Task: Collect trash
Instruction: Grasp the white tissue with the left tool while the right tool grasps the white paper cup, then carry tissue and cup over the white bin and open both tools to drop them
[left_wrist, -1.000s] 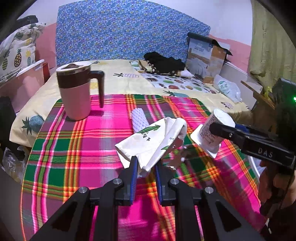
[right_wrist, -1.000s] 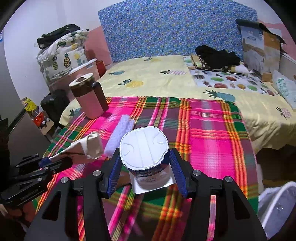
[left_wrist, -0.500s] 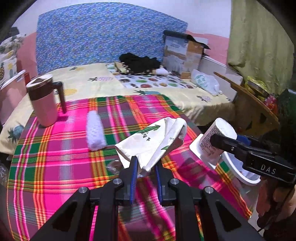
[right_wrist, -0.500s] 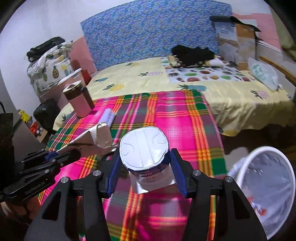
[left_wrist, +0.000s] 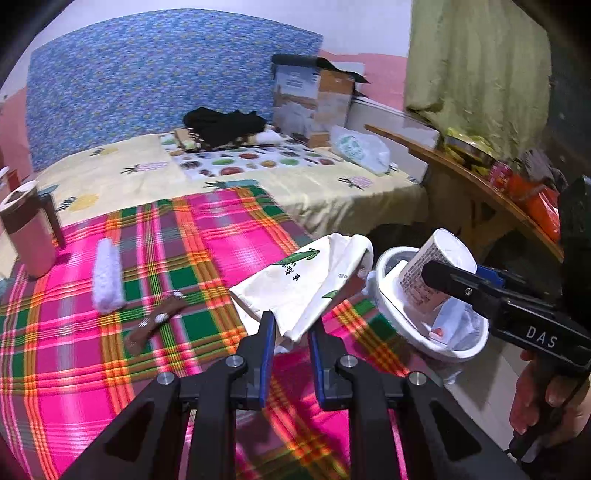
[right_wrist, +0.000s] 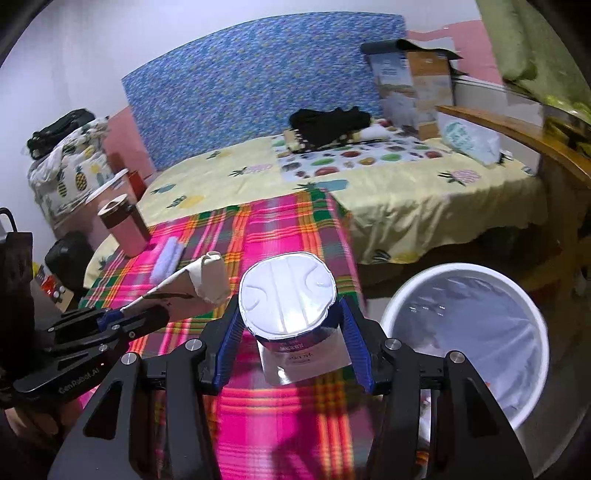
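My left gripper (left_wrist: 290, 328) is shut on a crumpled white paper bag (left_wrist: 299, 284) with green print, held above the plaid cloth near its right edge. In the right wrist view that bag (right_wrist: 199, 280) pokes out of the left gripper (right_wrist: 122, 317) at the left. My right gripper (right_wrist: 290, 325) is shut on a white printed cup (right_wrist: 288, 306) with a sealed lid, carried sideways. Seen from the left wrist, the cup (left_wrist: 432, 269) hangs over the white bin (left_wrist: 443, 347). The lined bin (right_wrist: 469, 332) stands on the floor right of the table.
On the plaid tablecloth (left_wrist: 110, 362) lie a white foam roll (left_wrist: 107, 277) and a brown wrapper (left_wrist: 155, 325); a pink mug (left_wrist: 26, 229) stands at the far left. A bed (right_wrist: 332, 177) lies behind. A wooden shelf (left_wrist: 480, 184) with packets runs along the right.
Both grippers have swung to the right with the bag and the cup still held. The bin has come into view, and the mug and foam roll have slid toward the left.
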